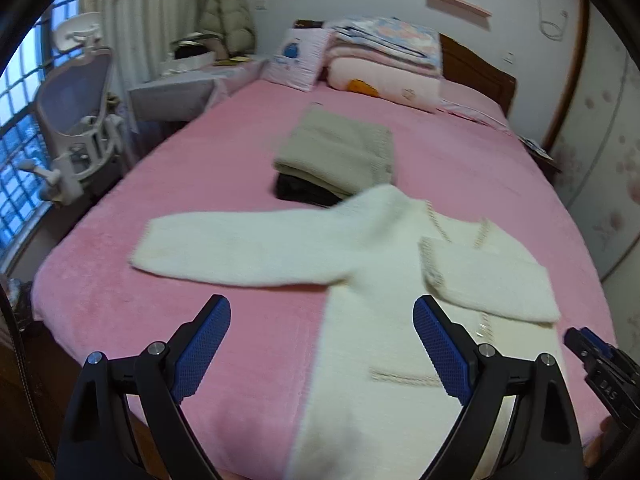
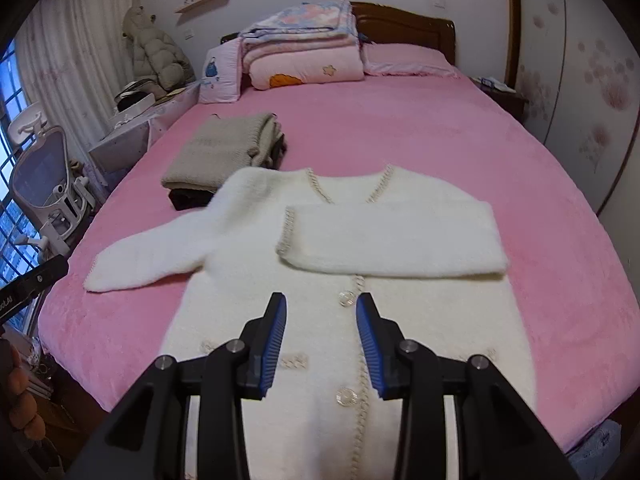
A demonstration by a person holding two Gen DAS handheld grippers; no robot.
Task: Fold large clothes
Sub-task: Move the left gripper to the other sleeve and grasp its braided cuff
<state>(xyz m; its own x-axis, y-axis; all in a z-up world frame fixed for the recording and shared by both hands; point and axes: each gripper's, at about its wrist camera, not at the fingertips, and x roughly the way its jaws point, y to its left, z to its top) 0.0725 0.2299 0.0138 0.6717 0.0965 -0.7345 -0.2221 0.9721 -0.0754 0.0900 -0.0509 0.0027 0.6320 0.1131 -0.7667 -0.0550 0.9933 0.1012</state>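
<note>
The white cardigan [image 2: 320, 280] lies face up and buttoned on the pink bed [image 2: 500, 140], hem toward me. One sleeve [image 2: 392, 240] is folded across the chest, its trimmed cuff near the middle; the other sleeve [image 2: 148, 256] is stretched out flat toward nine o'clock. So I read this as mid-fold: one sleeve in, one to go.

My left gripper [image 1: 322, 344] hangs above the bed with its jaws spread wide and nothing between them. Over the cardigan's front my right gripper [image 2: 321, 340] has its jaws at a narrow gap, also empty, a button showing between the blue pads [image 2: 276, 340].

Next, I judge, the left gripper must drop to the outstretched cuff at about ten o'clock in its view, pinch it, and carry it across to lie on the folded sleeve.

At eleven o'clock past the collar sits a folded beige garment [image 2: 224, 152] on something dark; I'd steer clear of that stack.
</note>
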